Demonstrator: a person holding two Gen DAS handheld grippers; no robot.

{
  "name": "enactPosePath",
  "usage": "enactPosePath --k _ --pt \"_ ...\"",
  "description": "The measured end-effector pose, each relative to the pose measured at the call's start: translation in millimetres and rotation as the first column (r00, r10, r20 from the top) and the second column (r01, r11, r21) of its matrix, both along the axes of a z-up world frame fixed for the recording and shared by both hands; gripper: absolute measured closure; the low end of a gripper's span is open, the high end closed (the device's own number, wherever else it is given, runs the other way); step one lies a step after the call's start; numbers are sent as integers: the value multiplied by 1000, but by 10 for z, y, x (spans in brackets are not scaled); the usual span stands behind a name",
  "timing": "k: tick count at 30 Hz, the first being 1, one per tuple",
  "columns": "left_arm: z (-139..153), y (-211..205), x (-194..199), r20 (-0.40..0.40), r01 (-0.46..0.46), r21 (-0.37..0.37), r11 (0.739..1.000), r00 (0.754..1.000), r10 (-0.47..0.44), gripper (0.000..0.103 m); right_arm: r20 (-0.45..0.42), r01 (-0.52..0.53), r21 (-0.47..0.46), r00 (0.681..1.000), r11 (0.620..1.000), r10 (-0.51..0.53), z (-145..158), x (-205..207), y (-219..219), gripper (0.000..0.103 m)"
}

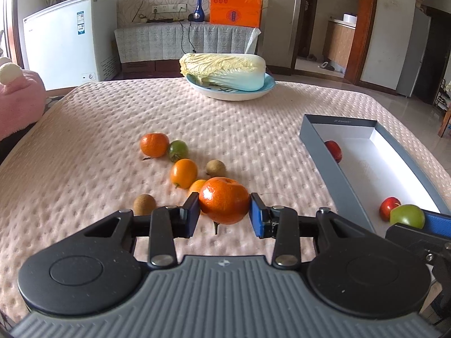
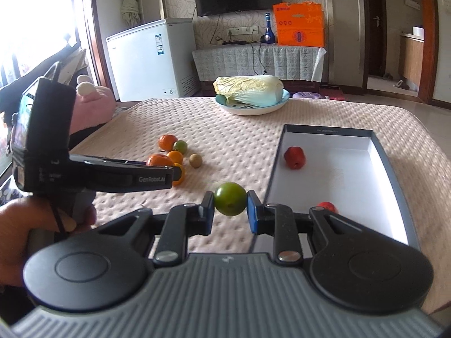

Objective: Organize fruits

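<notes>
Left tool point(image 1: 224, 210): blue pads clamped on a large round orange mandarin point(image 1: 224, 200), lifted clear of the table point(image 1: 98, 129), which wears a pale pink dimpled quilted cover. Right tool point(image 2: 230, 206): pads clamped on a small round green fruit point(image 2: 230, 202), held above the cover just beside the left wall of a shallow grey cardboard box lid with a white floor point(image 2: 338, 174). Inside the lid, one red fruit point(image 2: 294, 157) lies at its 11 o'clock corner and a second red fruit point(image 2: 327, 207) near its 7 o'clock corner. At 10 o'clock from the green fruit, loose fruit remains on the cover: another mandarin point(image 1: 154, 145), a green-red tomato point(image 1: 178, 150), a smooth orange fruit point(image 1: 183, 173) and two brown kiwis point(image 1: 215, 168). At 12 o'clock, a pale napa cabbage point(image 1: 225, 69) rests in a white and blue shallow dish point(image 1: 234, 93). A hand point(image 2: 17, 239) grips the left tool's handle.
</notes>
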State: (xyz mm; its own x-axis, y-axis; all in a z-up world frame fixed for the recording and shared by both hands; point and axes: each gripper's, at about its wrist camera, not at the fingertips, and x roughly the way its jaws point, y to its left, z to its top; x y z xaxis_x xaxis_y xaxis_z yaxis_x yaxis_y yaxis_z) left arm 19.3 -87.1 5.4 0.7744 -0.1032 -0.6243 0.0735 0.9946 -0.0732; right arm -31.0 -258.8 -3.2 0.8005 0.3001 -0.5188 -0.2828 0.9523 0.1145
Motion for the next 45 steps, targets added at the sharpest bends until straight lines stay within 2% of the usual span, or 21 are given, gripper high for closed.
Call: enactPosePath --k 15,25,45 --pt "66 -444 -21 21 87 -47 995 996 -86 60 9 60 19 998 998 -61 22 -63 -361 76" --pt "90 -772 -42 57 164 -36 986 985 -162 60 5 90 11 996 996 -90 -7 -113 -499 76" --pt "50 -1271 -95 65 270 -57 961 962 -266 60 -25 150 -15 988 989 -150 -44 -201 -739 76"
